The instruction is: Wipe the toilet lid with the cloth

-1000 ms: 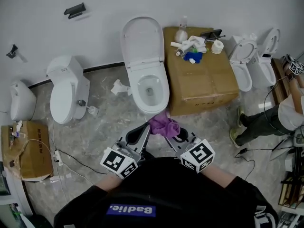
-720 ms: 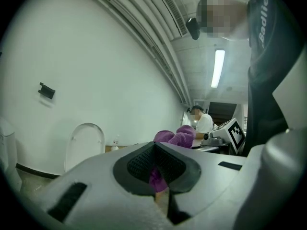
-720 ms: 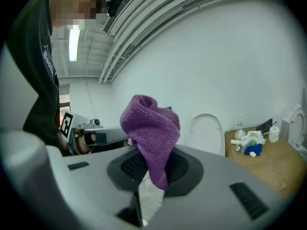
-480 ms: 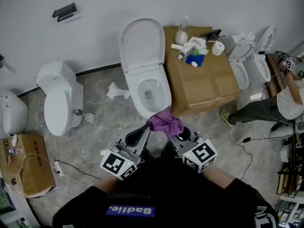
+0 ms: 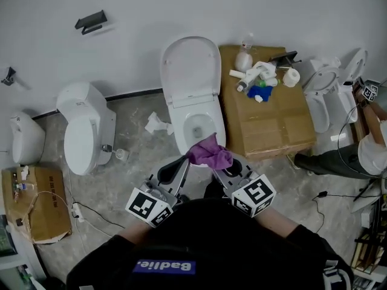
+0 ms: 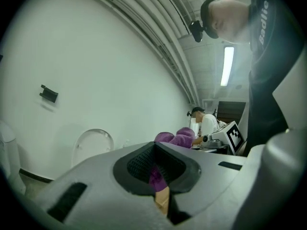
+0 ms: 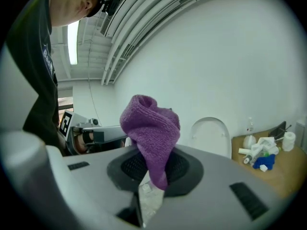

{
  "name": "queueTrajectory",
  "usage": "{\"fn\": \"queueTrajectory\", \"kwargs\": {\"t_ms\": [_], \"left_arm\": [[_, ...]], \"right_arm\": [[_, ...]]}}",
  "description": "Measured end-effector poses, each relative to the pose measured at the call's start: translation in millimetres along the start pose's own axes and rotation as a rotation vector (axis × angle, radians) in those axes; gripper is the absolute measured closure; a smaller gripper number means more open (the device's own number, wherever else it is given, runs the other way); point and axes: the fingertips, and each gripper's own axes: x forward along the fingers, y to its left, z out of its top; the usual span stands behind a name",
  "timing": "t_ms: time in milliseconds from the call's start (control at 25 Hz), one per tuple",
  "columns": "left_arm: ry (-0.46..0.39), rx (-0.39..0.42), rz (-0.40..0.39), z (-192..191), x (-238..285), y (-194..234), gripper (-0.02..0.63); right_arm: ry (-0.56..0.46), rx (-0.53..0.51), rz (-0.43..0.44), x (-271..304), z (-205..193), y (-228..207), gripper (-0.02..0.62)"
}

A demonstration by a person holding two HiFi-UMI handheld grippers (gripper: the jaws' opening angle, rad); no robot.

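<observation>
A white toilet stands against the wall with its lid (image 5: 190,71) raised above the open bowl (image 5: 198,124). The purple cloth (image 5: 209,152) hangs over the bowl's front rim, held between both grippers. My right gripper (image 5: 222,164) is shut on the cloth (image 7: 151,128), which bunches up above its jaws. My left gripper (image 5: 183,162) is shut too, with a thin strip of purple cloth (image 6: 156,176) in the slit between its jaws. The rest of the cloth (image 6: 177,137) shows just beyond its tip. The lid (image 7: 210,135) is ahead of both grippers and apart from them.
A cardboard box (image 5: 272,122) to the right of the toilet carries bottles and paper rolls (image 5: 260,74). Another toilet (image 5: 84,125) stands to the left, more toilets (image 5: 329,95) at the far right. Crumpled paper (image 5: 156,124) and cables lie on the floor. A person (image 5: 369,153) is at the right edge.
Both grippers have moved forward together with the cloth. The cloth now overlaps the bowl's front rim, where before it hung short of it.
</observation>
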Motion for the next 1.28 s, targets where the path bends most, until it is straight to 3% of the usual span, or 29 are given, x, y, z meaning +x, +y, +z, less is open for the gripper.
{"fn": "queueTrajectory", "kwargs": {"t_ms": [400,600,960,1280], "left_arm": [[-0.010,-0.038,0.175,2.0,99.8,62.8,0.589],[0.005,-0.042,0.206,0.8,129.5,91.0,0.589],[0.018,-0.043,0.171,5.2,149.6,163.4,0.589],[0.072,0.036,0.061,14.5,163.4,262.3,0.588]], "right_arm": [[0.033,0.015,0.120,43.1,15.0,-111.7,0.529],[0.046,0.030,0.132,67.4,18.0,-149.7,0.529],[0.073,0.034,0.091,137.4,19.5,-166.7,0.529],[0.079,0.012,-0.058,222.7,34.2,-183.5,0.529]]}}
